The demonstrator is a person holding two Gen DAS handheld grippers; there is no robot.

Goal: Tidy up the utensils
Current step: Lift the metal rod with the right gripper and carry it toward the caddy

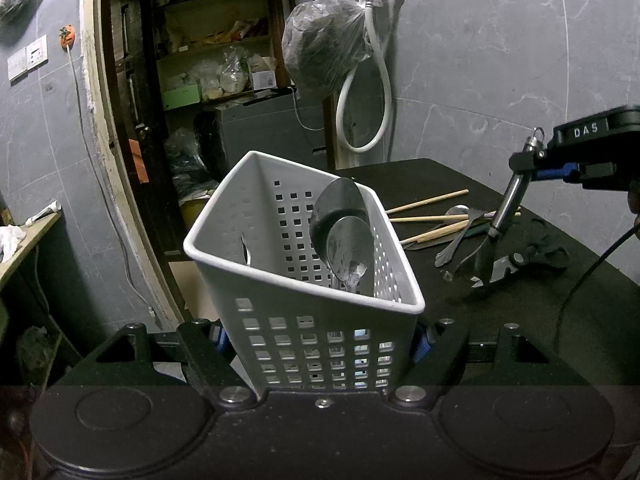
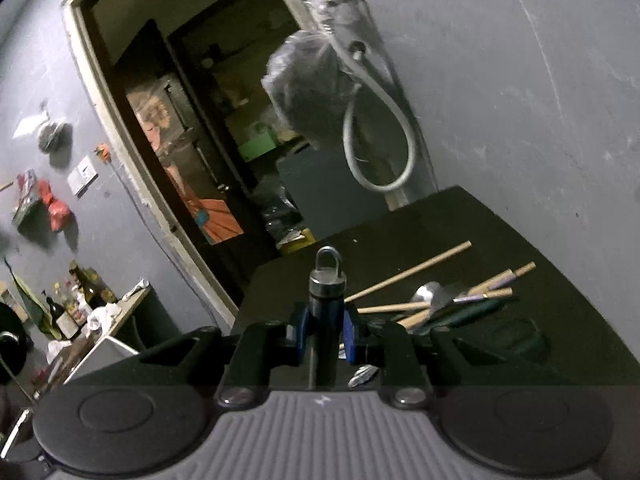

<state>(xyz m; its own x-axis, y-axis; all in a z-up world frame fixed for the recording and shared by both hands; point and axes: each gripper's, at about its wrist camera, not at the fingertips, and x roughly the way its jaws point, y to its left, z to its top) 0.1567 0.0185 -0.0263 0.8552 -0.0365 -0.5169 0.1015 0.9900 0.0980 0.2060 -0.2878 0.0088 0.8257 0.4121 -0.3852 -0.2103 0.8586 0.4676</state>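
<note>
Gripping the basket [image 1: 320,312], left gripper [image 1: 320,344]; right gripper [image 2: 325,330] clamps peeler [image 2: 326,308], blade hidden.

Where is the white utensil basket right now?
In the left wrist view the white basket sits centre, tilted, clamped by the left gripper, with spoons inside and chopsticks to its right.

matt plastic basket [image 1: 320,344], glossy metal spoons [image 1: 346,248]

The white basket [image 1: 304,280] is tipped, and its open top has room on the left side. Two spoons [image 1: 344,236] fill its right corner. On the dark surface [image 1: 520,308], the chopsticks [image 1: 428,200] and other utensils lie in a pile. The near part of the surface is bare. A hose [image 1: 380,92] hangs on the wall behind.
</note>
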